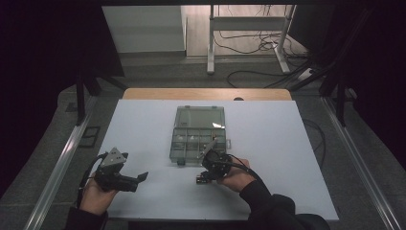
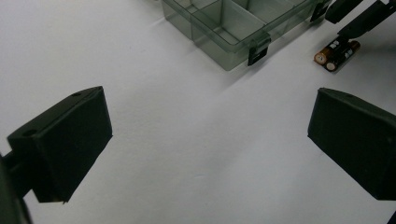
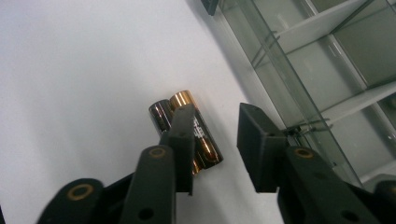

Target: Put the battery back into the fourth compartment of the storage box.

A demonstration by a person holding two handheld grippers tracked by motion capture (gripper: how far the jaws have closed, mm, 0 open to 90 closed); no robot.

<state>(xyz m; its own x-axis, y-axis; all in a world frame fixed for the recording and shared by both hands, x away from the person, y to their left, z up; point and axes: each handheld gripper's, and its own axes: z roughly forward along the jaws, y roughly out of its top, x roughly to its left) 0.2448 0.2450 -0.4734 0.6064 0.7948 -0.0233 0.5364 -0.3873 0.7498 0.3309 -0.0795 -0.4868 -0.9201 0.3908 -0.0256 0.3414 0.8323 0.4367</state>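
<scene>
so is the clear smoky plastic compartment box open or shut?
Open. In the high view the clear smoky plastic compartment box has its lid folded back flat on the white table, dividers exposed.

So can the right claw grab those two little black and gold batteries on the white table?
Probably yes. The right claw hangs just above the two black and gold batteries, jaws apart, nothing between them; the clear plastic box sits beside.
</scene>
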